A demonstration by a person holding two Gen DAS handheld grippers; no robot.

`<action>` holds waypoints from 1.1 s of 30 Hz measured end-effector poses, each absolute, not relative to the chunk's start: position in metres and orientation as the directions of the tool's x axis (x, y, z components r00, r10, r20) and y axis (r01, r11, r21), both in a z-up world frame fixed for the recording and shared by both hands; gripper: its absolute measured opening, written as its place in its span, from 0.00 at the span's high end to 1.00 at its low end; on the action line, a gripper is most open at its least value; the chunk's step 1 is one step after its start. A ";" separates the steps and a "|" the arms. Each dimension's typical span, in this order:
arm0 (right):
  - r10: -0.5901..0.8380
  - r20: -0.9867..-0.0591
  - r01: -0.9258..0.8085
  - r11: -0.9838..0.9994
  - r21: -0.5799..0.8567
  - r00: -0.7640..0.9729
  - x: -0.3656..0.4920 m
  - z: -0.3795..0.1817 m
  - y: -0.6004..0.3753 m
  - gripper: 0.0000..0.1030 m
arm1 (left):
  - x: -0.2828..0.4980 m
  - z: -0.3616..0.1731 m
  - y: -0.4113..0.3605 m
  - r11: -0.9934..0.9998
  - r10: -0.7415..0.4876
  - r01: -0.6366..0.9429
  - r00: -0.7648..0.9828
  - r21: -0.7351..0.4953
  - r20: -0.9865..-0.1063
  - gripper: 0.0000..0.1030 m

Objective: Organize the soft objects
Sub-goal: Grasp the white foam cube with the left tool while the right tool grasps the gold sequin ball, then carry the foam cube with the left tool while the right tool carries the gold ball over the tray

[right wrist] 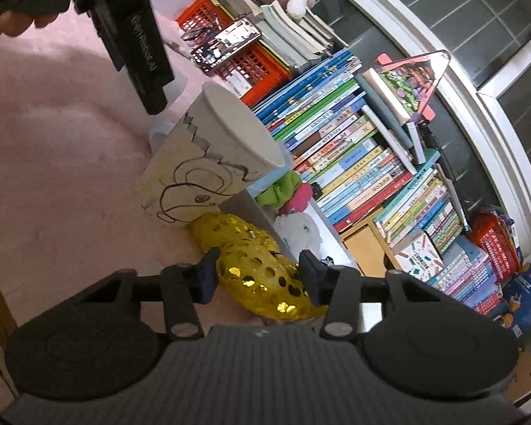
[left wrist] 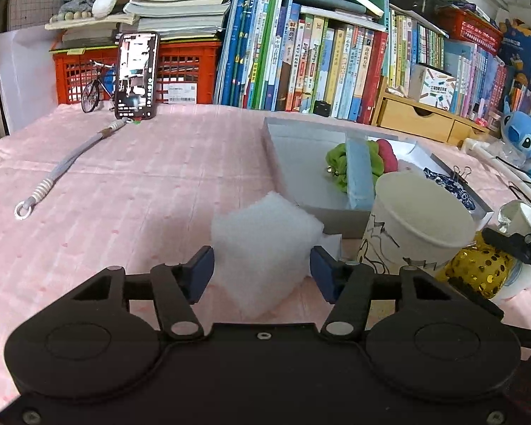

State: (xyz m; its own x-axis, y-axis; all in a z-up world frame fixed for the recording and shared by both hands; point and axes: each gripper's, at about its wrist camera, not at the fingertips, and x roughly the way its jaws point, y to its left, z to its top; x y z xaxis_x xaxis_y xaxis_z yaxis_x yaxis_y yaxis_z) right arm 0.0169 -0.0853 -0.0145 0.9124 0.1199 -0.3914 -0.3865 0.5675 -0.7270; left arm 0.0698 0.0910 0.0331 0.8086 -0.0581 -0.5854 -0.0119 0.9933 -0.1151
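Note:
A white foam block (left wrist: 265, 244) sits on the pink tablecloth between the fingers of my left gripper (left wrist: 262, 272); the jaws stand wide on either side of it, touching or nearly so. A grey open box (left wrist: 293, 163) behind it holds a green scrunchie (left wrist: 340, 163), a blue sponge (left wrist: 359, 173) and a red soft item (left wrist: 387, 154). My right gripper (right wrist: 257, 278) straddles a gold sequined soft object (right wrist: 262, 265), also in the left wrist view (left wrist: 478, 269); its jaws are close against both sides, grip unclear.
A paper cup (left wrist: 417, 226) with drawings stands between the box and the gold object, also in the right wrist view (right wrist: 209, 156). A phone (left wrist: 137, 74), red crate (left wrist: 180, 74), rows of books (left wrist: 318, 63) and a lanyard (left wrist: 63, 170) lie at the back and left. A blue plush (left wrist: 524, 134) sits far right.

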 end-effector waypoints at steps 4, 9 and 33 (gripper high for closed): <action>0.130 -0.400 -0.397 0.578 -0.713 0.907 0.018 -0.013 -0.085 0.57 | 0.069 0.038 0.089 0.995 -0.048 -0.013 0.814 -0.100 -0.579 0.46; 0.141 -0.398 -0.397 0.605 -0.690 0.906 0.019 -0.006 -0.087 0.63 | 0.069 0.045 0.086 0.995 -0.046 -0.011 0.821 -0.096 -0.569 0.46; 0.165 -0.264 -0.303 0.682 -0.666 0.950 0.014 0.021 -0.093 0.66 | 0.073 0.071 0.080 0.995 -0.037 -0.019 0.842 -0.098 -0.538 0.46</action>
